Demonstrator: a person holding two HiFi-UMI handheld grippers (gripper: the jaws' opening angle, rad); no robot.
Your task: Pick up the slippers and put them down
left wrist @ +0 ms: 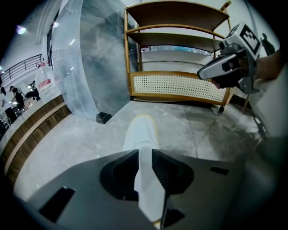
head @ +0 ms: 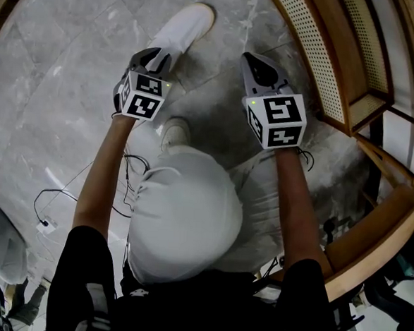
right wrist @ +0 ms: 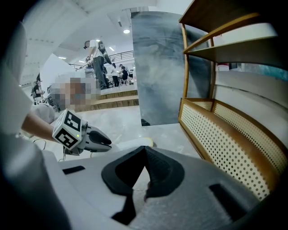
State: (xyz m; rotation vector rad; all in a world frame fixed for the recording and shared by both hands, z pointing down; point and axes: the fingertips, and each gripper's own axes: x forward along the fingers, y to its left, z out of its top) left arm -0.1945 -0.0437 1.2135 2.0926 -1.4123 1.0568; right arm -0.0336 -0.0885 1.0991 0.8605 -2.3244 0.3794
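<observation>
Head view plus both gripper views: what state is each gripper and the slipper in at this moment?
left gripper: open, jaws apart on either side of the slipper's near end, apparently not pinching it.
right gripper: shut, jaw tips together, nothing between them.
slipper: lying on the stone floor, toe pointing away from the person.

We see a white slipper (head: 180,29) with a yellowish toe rim, a grey veined floor (head: 57,80), a brown wooden shelf (head: 373,215) with a cream dotted panel (head: 309,35), and black-and-white square markers on the left gripper (head: 160,57) and right gripper (head: 252,60).
</observation>
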